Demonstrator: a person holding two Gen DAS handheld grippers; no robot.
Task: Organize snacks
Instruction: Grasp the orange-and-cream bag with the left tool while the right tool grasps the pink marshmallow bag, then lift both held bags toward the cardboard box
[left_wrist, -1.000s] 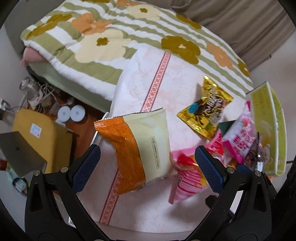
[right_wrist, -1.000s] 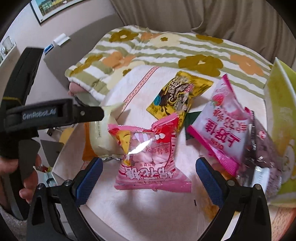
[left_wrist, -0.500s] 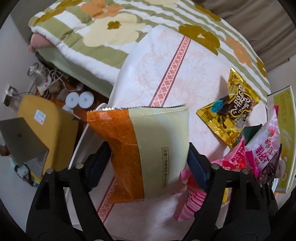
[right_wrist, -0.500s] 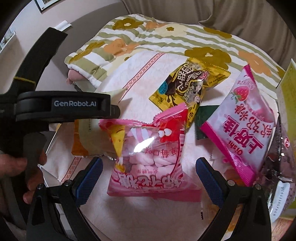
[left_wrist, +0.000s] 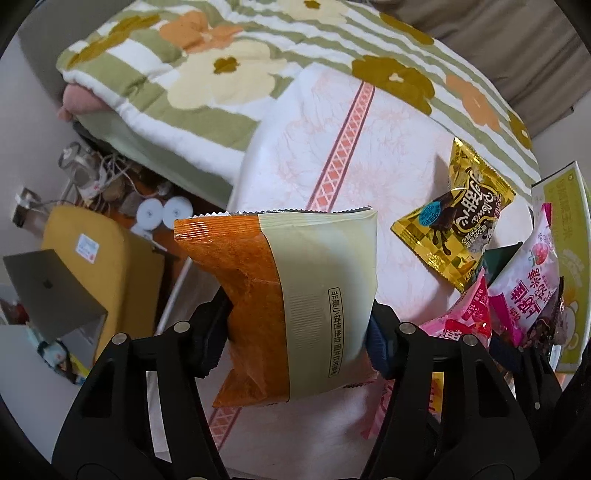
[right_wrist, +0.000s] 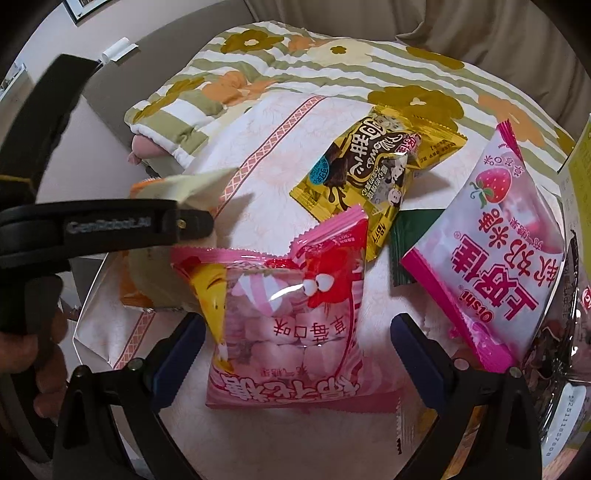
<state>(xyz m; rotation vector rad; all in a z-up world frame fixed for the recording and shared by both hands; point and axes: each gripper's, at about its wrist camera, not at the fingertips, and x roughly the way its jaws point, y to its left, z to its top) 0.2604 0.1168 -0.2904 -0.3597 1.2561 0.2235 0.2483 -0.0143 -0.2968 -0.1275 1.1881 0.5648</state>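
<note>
An orange and cream snack bag (left_wrist: 295, 291) stands between the fingers of my left gripper (left_wrist: 297, 339). The jaws are closing, and both pads press its sides and crease the orange edge. In the right wrist view a pink marshmallow bag (right_wrist: 288, 321) lies on the white cloth (right_wrist: 266, 155) between the blue pads of my right gripper (right_wrist: 295, 354), which is open and clear of the bag on both sides. The left gripper's black body (right_wrist: 110, 225) and a hand (right_wrist: 22, 350) show at the left there.
A gold chocolate bag (right_wrist: 369, 177), a pink strawberry bag (right_wrist: 491, 251) and a dark green packet (right_wrist: 410, 236) lie to the right. A yellow-green box (left_wrist: 569, 229) stands at the far right. A flowered quilt (left_wrist: 221, 74) lies behind. Left of the table are a laptop (left_wrist: 48, 284) and cables.
The left jaws have closed in from wide open onto the orange and cream bag. Both grippers have come lower, and the pink marshmallow bag now sits deeper between the right fingers.
</note>
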